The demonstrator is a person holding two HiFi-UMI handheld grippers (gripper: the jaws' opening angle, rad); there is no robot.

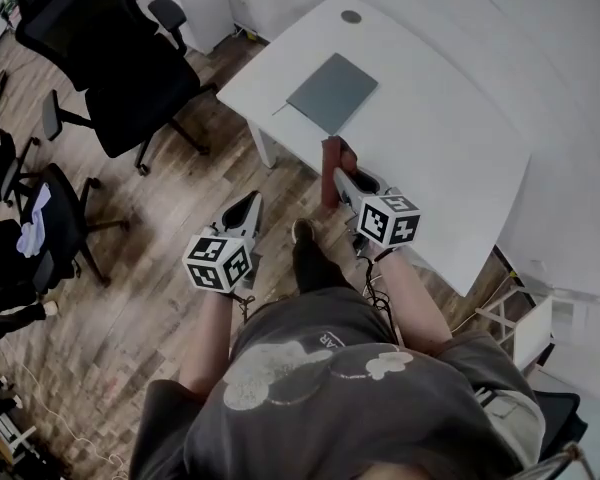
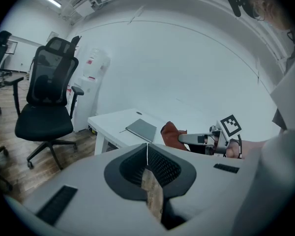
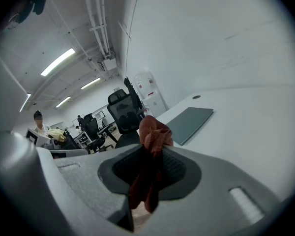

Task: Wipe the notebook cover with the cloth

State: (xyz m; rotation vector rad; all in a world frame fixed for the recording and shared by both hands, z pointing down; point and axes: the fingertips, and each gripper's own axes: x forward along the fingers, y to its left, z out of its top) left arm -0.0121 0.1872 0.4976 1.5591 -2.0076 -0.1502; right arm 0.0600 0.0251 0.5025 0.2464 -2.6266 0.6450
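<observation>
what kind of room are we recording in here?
Looks like an open-plan office: black swivel chairs on a wood floor, a white desk with a grey notebook on it, and strip lights overhead, with more chairs farther back in the right gripper view.

The notebook (image 1: 332,91) sits on the desk (image 1: 450,148), upper middle of frame; cloth (image 1: 331,171) just below it, chairs (image 1: 120,68) way upper left.

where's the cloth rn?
Head view, centre: the red cloth is pinched in the jaws of the right gripper, held up by the near edge of the white table, short of the grey notebook.
</observation>
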